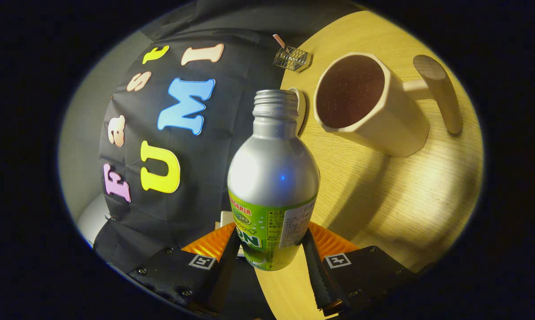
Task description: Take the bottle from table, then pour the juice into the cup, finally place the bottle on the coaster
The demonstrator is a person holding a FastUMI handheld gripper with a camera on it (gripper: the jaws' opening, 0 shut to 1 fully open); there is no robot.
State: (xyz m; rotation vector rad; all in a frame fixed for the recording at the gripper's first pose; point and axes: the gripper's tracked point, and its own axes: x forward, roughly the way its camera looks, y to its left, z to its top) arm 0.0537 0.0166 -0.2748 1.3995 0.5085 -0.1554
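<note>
My gripper (271, 255) is shut on the silver bottle (272, 173), with both fingers pressing the green label at its lower body. The bottle's threaded mouth is uncapped. The bottle is tilted against the wooden table (383, 200), which runs along its right side. Beyond the fingers and beside the bottle's neck stands a cream faceted cup (374, 111) with a wooden handle; its inside looks dark. The bottle's mouth is a short way from the cup's rim, not over it. A pale round coaster (301, 109) peeks out from behind the bottle's neck, mostly hidden.
A small wire holder (291, 58) with a striped stick sits at the table's far edge, past the cup. The black cloth wall hangs behind the bottle, along the table's edge. Bare wood lies between the cup and my fingers.
</note>
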